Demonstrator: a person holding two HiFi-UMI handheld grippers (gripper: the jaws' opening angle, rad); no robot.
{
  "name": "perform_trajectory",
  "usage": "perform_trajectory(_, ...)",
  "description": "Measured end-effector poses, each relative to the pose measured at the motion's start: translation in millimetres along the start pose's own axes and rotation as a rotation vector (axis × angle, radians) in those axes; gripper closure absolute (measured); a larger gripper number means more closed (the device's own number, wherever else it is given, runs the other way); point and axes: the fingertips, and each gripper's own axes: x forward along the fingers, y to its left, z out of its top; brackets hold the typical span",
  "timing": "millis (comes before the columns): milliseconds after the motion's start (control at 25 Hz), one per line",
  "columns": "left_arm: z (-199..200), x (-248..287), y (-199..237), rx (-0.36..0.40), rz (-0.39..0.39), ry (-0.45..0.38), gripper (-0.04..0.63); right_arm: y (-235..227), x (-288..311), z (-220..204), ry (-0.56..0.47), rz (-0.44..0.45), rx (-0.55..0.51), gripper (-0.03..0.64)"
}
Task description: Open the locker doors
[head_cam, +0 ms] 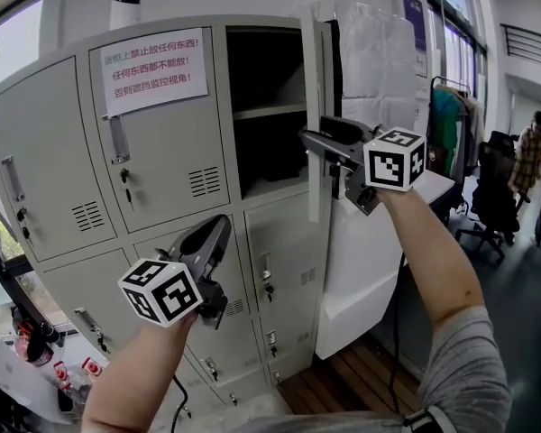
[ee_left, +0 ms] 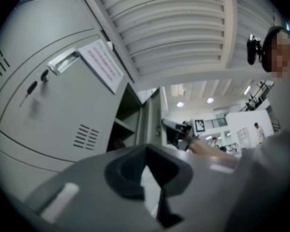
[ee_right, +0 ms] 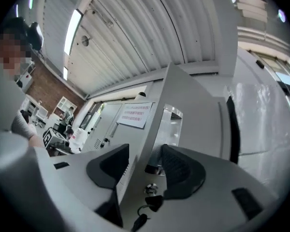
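Note:
The grey locker bank [head_cam: 90, 188] fills the head view. Its top right door [head_cam: 312, 124] stands open, edge toward me, and shows a dark shelved compartment [head_cam: 266, 106]. My right gripper [head_cam: 308, 138] is at that door's edge. In the right gripper view the door [ee_right: 193, 110] passes between the spread jaws of this gripper [ee_right: 142, 153], the pads do not press on it, and a key [ee_right: 152, 190] hangs in its lock. My left gripper [head_cam: 221, 224] hovers lower, in front of a closed door, shut with nothing in it [ee_left: 146, 149].
A paper notice [head_cam: 153, 69] is taped on the closed top middle door, above its handle [head_cam: 117, 138]. A white panel [head_cam: 370, 242] leans right of the lockers. Farther right are a clothes rack [head_cam: 451, 115], an office chair [head_cam: 496, 197] and a person [head_cam: 530, 152].

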Motion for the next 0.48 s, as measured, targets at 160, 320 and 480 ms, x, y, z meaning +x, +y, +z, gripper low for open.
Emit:
perform_trajectory(160, -14.5, 27.8, -19.5, -0.012, -0.023, 0.012, 0.594, -46.6, -79.9, -3.2, 0.037, -0.102, -0.086, 0.408)
perform_trajectory(320, -26.8, 51.9, -37.1, -0.021, -0.038, 0.021, 0.594, -96.0, -130.9, -5.8, 0.077, -0.232, -0.131, 0.444)
perform_trajectory(480, -34.0, 68.7, -52.4, -0.024, -0.043, 0.026, 0.594, -136.5, -156.4, -12.6, 0.095, -0.328, -0.124, 0.472)
